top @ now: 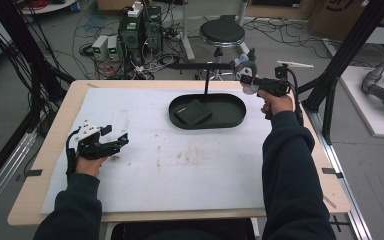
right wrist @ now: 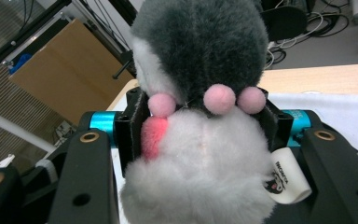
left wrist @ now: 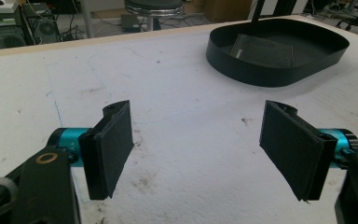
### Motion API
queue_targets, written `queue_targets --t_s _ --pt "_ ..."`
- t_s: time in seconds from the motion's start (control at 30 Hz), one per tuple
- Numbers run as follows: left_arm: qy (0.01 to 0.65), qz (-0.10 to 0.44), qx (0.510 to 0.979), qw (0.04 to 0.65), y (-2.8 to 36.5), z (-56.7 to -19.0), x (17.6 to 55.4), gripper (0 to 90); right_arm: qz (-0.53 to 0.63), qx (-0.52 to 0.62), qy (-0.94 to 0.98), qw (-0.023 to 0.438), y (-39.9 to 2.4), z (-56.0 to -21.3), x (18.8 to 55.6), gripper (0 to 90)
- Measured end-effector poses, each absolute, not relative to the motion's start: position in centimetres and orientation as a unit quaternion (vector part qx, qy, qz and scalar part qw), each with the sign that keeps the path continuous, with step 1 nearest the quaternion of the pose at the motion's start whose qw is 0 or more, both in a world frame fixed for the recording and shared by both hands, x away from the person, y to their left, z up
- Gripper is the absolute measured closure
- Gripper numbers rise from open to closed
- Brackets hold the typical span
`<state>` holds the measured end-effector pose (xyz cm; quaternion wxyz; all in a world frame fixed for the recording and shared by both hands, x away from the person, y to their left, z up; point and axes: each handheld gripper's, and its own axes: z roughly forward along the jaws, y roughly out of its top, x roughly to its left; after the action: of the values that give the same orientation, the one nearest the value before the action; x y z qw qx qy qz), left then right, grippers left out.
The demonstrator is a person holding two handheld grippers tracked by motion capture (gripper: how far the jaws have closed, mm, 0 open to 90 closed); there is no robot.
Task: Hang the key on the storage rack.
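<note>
The plush toy [right wrist: 200, 116] sits clamped between the right gripper's [top: 248, 80] jaws, held in the air just past the far right end of the black oval tray [top: 240, 112] (a dark flat pouch [top: 192, 112] lies inside). From there the tray lies down and to the left of the toy, while the left gripper [top: 122, 140], jaws spread and empty, rests well apart from the tray on its near left

On the white mat [top: 180, 170]: a black oval tray [top: 232, 121] holding a flat black square [top: 193, 112]. Behind the table [top: 60, 120]: round stool [top: 222, 33], computer boxes [top: 140, 32].

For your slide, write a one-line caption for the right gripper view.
Right gripper clamps a grey-and-white plush toy with pink pom-poms.
</note>
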<state>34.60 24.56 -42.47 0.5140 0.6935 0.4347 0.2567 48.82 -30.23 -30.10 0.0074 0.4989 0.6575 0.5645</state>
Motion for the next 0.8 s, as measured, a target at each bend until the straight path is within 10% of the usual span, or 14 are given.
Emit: queue_targets --t_s 0.8 --pt "0.434 0.257 0.694 0.514 24.6 -42.4 34.6 25.5 0.567 0.531 0.63 -0.019 -30.4 -31.1 49.6 46.1"
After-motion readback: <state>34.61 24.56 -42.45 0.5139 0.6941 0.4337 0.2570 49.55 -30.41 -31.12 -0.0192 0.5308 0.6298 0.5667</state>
